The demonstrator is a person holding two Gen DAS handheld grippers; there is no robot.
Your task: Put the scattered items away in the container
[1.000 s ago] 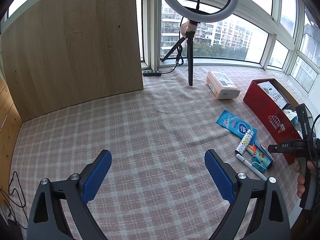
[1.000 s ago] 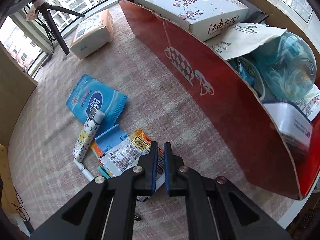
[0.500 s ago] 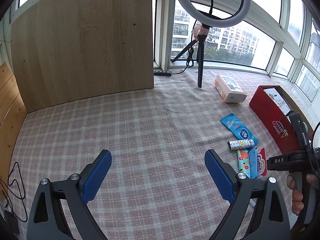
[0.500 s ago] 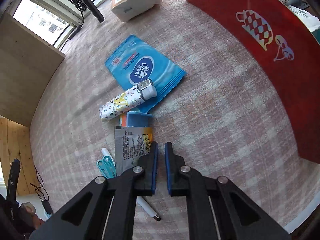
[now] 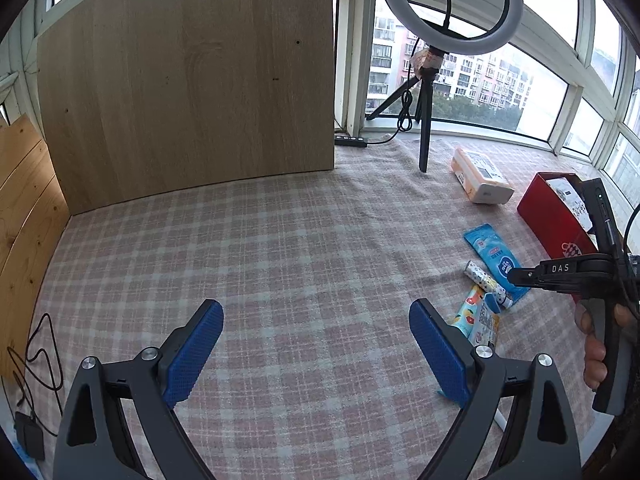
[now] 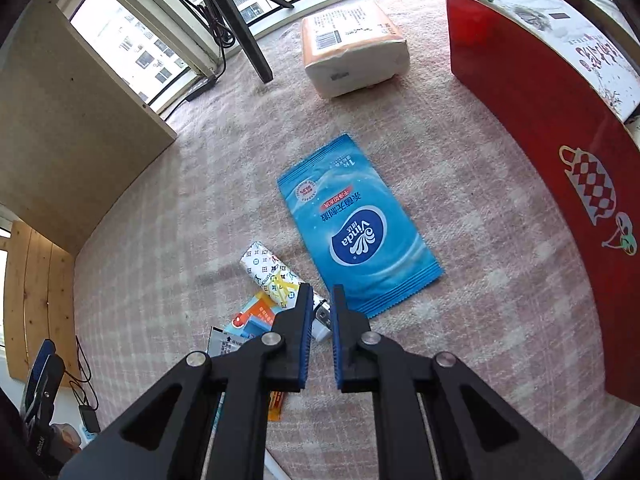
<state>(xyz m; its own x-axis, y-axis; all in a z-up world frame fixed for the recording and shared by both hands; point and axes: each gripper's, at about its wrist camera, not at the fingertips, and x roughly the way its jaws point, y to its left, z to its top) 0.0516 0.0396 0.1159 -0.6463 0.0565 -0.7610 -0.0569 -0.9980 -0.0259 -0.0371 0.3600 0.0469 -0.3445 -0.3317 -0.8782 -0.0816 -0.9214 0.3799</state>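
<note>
- Red container [image 6: 552, 92]: at the checked cloth's [image 5: 304, 264] right edge.
- Blue wipes packet [image 6: 356, 232], patterned tube [image 6: 276, 276]: lying left of it.
- Right gripper [image 6: 320, 312]: jaws nearly closed, empty, above the tube.
- Left gripper [image 5: 316, 348]: jaws wide apart, empty.

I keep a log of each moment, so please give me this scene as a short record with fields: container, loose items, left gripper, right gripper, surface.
container: red box, already holding a white carton
loose items: blue wipes pack, patterned tube, snack packets, tissue pack
left gripper: open, holds nothing, over bare cloth
right gripper: jaws nearly closed, a narrow gap, nothing between them, above the tube's cap end
surface: checked cloth
</note>
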